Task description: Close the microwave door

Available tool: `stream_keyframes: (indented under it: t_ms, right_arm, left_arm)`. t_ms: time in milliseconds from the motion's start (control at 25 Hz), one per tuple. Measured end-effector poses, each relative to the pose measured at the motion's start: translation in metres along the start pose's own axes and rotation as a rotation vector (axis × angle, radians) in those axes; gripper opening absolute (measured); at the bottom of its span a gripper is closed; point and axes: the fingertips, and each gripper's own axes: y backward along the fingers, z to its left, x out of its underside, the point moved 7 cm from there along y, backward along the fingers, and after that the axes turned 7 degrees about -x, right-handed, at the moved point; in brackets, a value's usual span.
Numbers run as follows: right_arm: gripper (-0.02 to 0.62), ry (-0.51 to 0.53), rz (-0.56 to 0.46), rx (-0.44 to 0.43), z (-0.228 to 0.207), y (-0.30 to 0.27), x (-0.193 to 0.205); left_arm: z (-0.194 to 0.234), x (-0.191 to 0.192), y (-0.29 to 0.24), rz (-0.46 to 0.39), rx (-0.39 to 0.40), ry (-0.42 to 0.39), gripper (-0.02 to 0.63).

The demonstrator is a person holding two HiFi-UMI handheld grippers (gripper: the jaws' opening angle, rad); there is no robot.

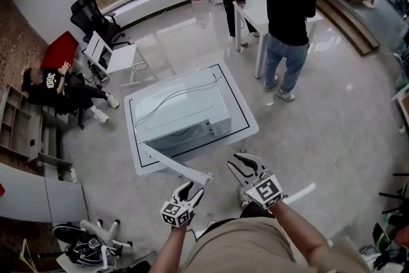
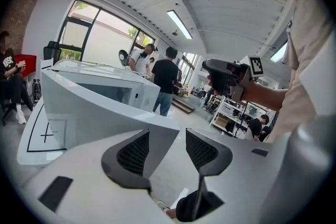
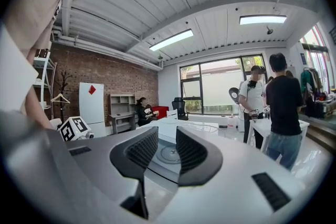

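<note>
A white microwave [image 1: 182, 109] stands on a low white table [image 1: 239, 118] on the floor. Its door [image 1: 172, 165] hangs open and sticks out toward me at the front left. My left gripper [image 1: 193, 188] hovers just short of the door's free end, jaws open. In the left gripper view the door [image 2: 100, 113] fills the left side, and its corner shows behind the open left gripper [image 2: 167, 134]. My right gripper [image 1: 239, 162] is open, to the right of the door in front of the oven. The right gripper [image 3: 167, 131] looks into the cavity at the turntable [image 3: 168, 155].
Two people [image 1: 291, 9] stand at a white table at the back right. Another person [image 1: 61, 89] sits on the left by grey shelves. A small white desk [image 1: 115, 57] and a black office chair [image 1: 92, 16] are behind the microwave. A chair base [image 1: 96, 233] lies at lower left.
</note>
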Motion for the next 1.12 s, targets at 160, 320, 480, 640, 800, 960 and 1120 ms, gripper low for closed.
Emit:
stream_keyframes:
  t_ms: [160, 320, 480, 640, 800, 960, 1120]
  right_arm:
    - [0.1, 0.003, -0.002, 0.002, -0.019, 0.008, -0.001]
    - [0.1, 0.01, -0.003, 0.002, -0.036, 0.015, -0.003]
    - [0.1, 0.019, -0.002, 0.0, -0.051, 0.021, -0.003]
    - [0.1, 0.036, -0.002, 0.002, -0.068, 0.026, -0.004]
    - [0.1, 0.044, -0.011, 0.011, -0.084, 0.031, -0.008]
    - [0.1, 0.044, -0.01, 0.01, -0.095, 0.033, -0.01]
    - [0.1, 0.045, 0.001, 0.001, -0.105, 0.023, -0.001]
  left_arm:
    - [-0.001, -0.013, -0.023, -0.009, -0.018, -0.005, 0.215]
    - [-0.002, -0.028, -0.046, -0.024, -0.031, -0.004, 0.215]
    - [-0.001, -0.042, -0.067, -0.039, -0.048, -0.01, 0.215]
    - [0.005, -0.053, -0.085, -0.054, -0.068, -0.008, 0.215]
    - [0.009, -0.06, -0.096, -0.067, -0.093, 0.004, 0.215]
    - [0.013, -0.068, -0.104, -0.1, -0.127, 0.05, 0.215]
    - [0.024, -0.075, -0.117, -0.12, -0.164, 0.066, 0.215]
